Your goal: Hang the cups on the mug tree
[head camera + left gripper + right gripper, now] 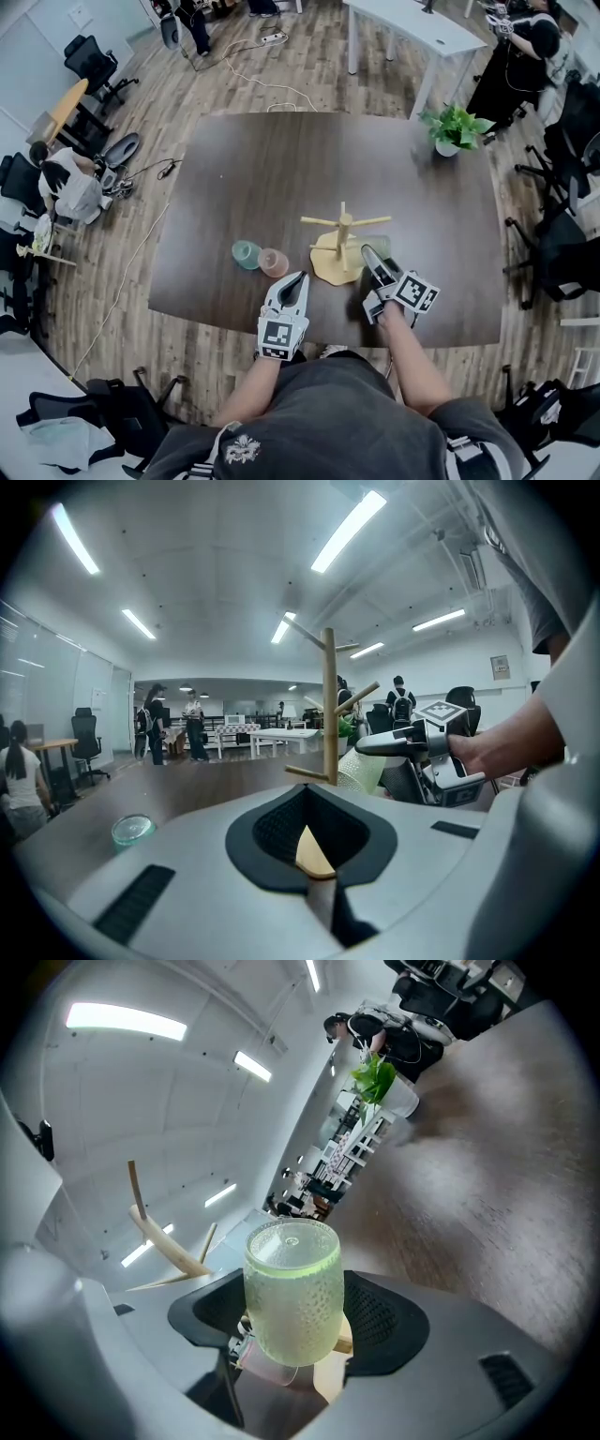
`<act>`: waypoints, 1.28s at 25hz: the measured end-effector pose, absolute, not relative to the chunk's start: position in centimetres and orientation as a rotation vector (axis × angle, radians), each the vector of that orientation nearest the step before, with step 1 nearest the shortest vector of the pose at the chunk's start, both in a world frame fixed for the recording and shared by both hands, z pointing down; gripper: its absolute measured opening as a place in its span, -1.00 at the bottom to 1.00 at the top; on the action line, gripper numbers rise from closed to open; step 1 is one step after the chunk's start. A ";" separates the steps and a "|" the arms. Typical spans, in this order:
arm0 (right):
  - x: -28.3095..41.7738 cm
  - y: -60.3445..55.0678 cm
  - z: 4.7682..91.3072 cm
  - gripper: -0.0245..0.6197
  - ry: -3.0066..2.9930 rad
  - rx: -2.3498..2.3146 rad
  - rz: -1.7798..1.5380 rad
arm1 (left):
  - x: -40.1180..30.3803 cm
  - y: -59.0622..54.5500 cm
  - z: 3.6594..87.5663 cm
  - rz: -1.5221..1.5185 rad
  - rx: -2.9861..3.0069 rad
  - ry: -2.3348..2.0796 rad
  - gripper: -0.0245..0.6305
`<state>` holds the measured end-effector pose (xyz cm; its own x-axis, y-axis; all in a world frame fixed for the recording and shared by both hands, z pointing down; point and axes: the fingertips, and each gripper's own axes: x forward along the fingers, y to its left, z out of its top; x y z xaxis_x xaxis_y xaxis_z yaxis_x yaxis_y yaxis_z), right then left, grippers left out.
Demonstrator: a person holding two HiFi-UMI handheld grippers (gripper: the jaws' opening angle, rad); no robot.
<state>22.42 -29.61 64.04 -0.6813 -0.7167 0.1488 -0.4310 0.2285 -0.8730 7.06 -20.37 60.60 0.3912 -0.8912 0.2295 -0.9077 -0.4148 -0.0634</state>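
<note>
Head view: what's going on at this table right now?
A person works a gripper in each hand at the dark table. The right gripper holds a pale green textured cup beside the wooden mug tree, which carries no cups yet. The left gripper is shut and empty near the table's front edge. A teal cup and a pink cup sit on the table left of the tree.

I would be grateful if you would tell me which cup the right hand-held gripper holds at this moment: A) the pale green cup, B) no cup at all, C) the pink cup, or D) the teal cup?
A: in the right gripper view the right hand-held gripper has its jaws clamped on the pale green cup, while the teal cup and the pink cup stand on the table.
</note>
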 end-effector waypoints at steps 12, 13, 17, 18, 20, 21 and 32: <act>22.4 -29.5 63.9 0.12 2.257 -1.056 -1.396 | 7.5 -20.0 60.1 0.359 2.567 -1.636 -0.90; 22.4 -29.3 63.8 0.12 2.268 -1.066 -1.381 | 7.5 -20.1 60.2 0.367 2.559 -1.637 -0.90; 22.9 -28.7 63.1 0.20 2.275 -1.122 -1.317 | 7.1 -20.2 59.9 0.363 2.544 -1.650 -0.90; 23.1 -28.5 63.0 0.21 2.271 -1.137 -1.309 | 7.1 -20.1 59.8 0.359 2.543 -1.645 -0.90; 23.4 -27.7 63.0 0.22 2.278 -1.173 -1.285 | 7.0 -19.6 59.8 0.350 2.537 -1.631 -0.90; 23.5 -27.2 62.9 0.22 2.286 -1.191 -1.265 | 6.9 -19.3 59.7 0.346 2.536 -1.622 -0.90; 20.5 -18.7 59.5 -0.16 2.628 -1.428 -0.819 | 7.4 -15.7 57.3 0.306 2.694 -1.465 -0.90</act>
